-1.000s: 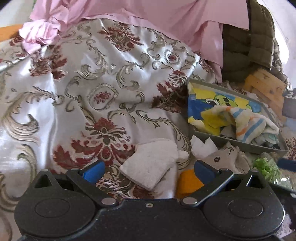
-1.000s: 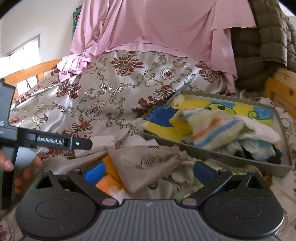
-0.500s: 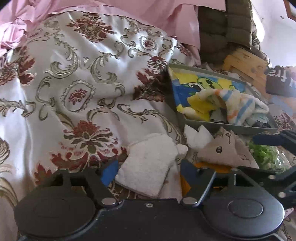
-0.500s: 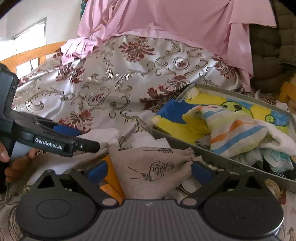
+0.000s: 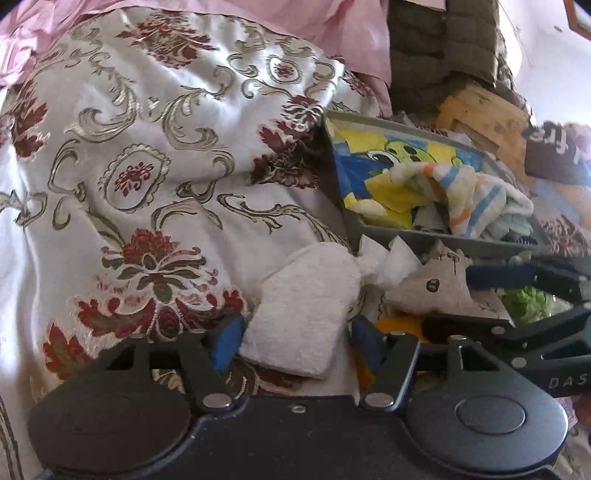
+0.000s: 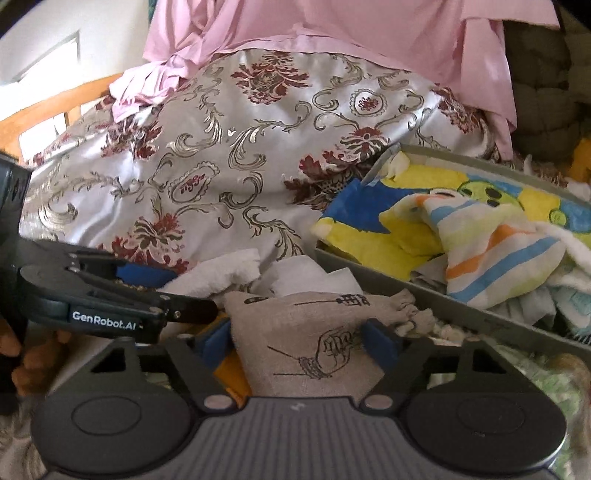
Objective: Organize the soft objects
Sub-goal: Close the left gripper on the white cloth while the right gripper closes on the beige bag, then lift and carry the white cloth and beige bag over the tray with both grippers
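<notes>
A folded white towel [image 5: 299, 314] lies on the flowered bedspread, between the blue pads of my left gripper [image 5: 295, 343], whose jaws are closing around it. A beige drawstring pouch [image 6: 306, 339] with black drawings lies between the pads of my right gripper [image 6: 299, 341], which press its sides. The pouch also shows in the left wrist view [image 5: 432, 291], with the right gripper's fingers [image 5: 517, 275] over it. An orange cloth [image 6: 229, 373] lies under the pouch. A grey tray [image 6: 461, 302] at right holds a yellow-blue cartoon cloth [image 6: 369, 218] and a striped towel [image 6: 491, 243].
White tissue-like cloths [image 6: 303, 273] lie between towel and tray. A green-patterned clear bag [image 5: 524, 299] lies right of the pouch. Pink fabric [image 6: 332, 26] and an olive quilted cover [image 6: 543, 92] are heaped behind. A wooden bed frame [image 6: 48, 110] runs at left.
Both grippers have moved forward and narrowed: the left around the white towel, the right around the beige pouch. The right gripper has come into the left wrist view.
</notes>
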Tool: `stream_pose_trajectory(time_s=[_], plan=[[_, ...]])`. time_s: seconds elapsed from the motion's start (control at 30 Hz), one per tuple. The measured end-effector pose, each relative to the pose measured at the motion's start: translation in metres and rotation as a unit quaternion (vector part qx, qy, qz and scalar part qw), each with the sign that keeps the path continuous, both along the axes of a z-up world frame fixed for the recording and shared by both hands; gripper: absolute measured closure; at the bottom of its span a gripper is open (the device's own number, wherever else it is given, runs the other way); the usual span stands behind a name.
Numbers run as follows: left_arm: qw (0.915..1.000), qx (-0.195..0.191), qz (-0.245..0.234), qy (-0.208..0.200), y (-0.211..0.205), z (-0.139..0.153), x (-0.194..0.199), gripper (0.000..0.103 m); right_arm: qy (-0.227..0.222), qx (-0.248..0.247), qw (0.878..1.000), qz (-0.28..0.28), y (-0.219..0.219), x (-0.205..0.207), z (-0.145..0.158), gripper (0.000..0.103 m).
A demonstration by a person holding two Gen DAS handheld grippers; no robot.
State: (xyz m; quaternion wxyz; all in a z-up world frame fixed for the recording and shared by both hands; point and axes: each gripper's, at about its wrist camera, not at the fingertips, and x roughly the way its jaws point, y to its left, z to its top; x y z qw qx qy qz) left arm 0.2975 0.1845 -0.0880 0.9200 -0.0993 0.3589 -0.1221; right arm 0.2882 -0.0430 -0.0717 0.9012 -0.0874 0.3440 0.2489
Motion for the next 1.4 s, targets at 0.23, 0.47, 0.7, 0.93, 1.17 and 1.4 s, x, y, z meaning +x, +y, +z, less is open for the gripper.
stream_pose_trajectory(time_s=[0.23, 0.47, 0.7, 0.93, 1.17, 1.4], plan=[[0.9995, -0.028, 0.011, 0.005, 0.005, -0.001, 0.000, 0.044, 0.007, 0.010, 1.000, -0.002, 0.002, -0.002, -0.002, 0.040], [0.9978, -0.062, 0.022, -0.002, 0.007, -0.001, -0.002, 0.046, 0.016, 0.030, 0.999, -0.007, -0.004, -0.004, -0.002, 0.065], [0.9986, -0.049, -0.003, -0.019, -0.013, 0.006, -0.008, 0.046, 0.009, 0.044, 0.999, -0.029, -0.018, -0.010, 0.006, 0.086], [0.9964, -0.075, -0.005, -0.041, -0.017, 0.021, -0.015, 0.046, -0.023, 0.056, 0.997, -0.044, -0.035, -0.026, 0.023, 0.089], [0.9933, -0.093, -0.014, -0.067, -0.029, 0.040, -0.026, 0.046, -0.071, 0.054, 0.995, -0.045, -0.059, -0.044, 0.054, 0.090], [0.9908, -0.101, -0.022, -0.088, -0.045, 0.055, -0.041, 0.046, -0.096, 0.070, 0.992, -0.049, -0.082, -0.064, 0.076, 0.090]])
